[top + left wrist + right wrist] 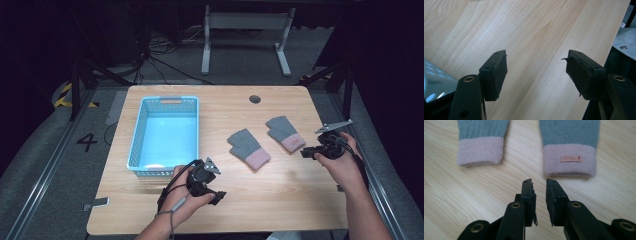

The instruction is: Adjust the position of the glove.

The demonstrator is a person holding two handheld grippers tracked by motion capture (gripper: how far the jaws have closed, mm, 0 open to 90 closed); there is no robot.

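While the left gripper (218, 196) rests with its jaws wide apart and holding nothing above bare table (280, 195), just beside the near corner of the blue basket (142, 107), the two gloves lie further to its right. The left glove (248, 148) and the right glove (285, 133) both point their pink cuffs toward the right gripper (539, 195). This gripper is the nearer one: its jaws are almost closed, empty, directly before the labelled cuff (570, 160), and the glove's long axis runs away from it.
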